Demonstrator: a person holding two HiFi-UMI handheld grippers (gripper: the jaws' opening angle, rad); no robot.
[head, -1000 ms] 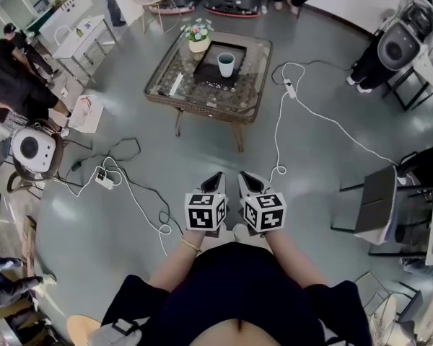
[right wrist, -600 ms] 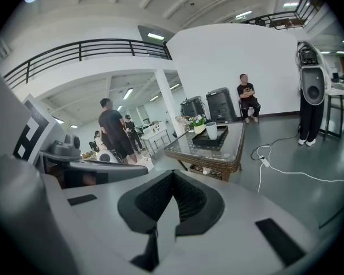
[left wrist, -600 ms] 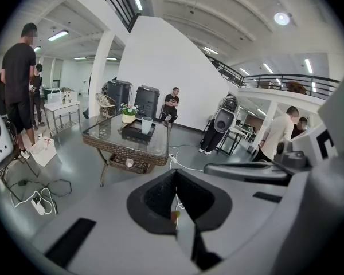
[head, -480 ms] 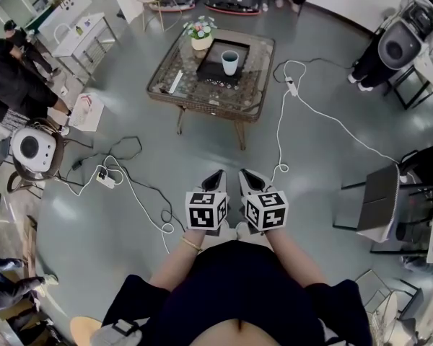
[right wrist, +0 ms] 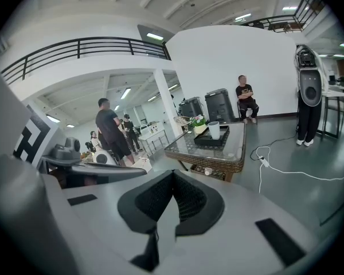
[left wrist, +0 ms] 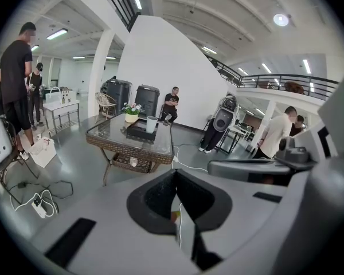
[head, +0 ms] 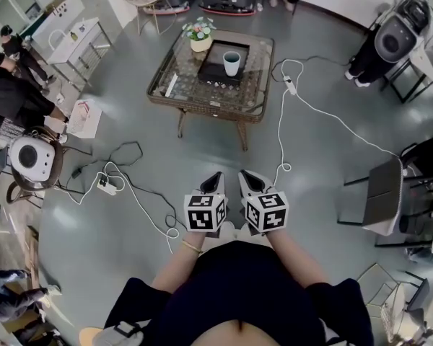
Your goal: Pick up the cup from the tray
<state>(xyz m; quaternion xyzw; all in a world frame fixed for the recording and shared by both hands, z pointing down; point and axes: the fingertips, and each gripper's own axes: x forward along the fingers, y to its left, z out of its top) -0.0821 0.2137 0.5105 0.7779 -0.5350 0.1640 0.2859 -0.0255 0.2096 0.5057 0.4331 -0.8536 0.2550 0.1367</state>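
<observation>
A pale cup [head: 232, 63] stands upright on a black tray [head: 220, 64] on a glass-topped wicker table [head: 195, 96] far ahead. The left gripper view shows the cup [left wrist: 152, 124] on the tray [left wrist: 141, 132], and the right gripper view shows the cup [right wrist: 214, 130] on the tray [right wrist: 210, 140] as well. My left gripper [head: 214, 182] and right gripper [head: 247, 181] are held side by side close to my body, well short of the table. Both are shut with nothing between their jaws.
A flower pot [head: 199, 37] stands beside the tray. White cables and a power strip [head: 289, 87] trail across the floor between me and the table; another strip [head: 105, 184] lies at the left. People stand at the left, robots [head: 393, 38] and chairs [head: 379, 197] at the right.
The table and cup have shifted slightly in the head view as I move. Both grippers keep their place before my body and stay shut.
</observation>
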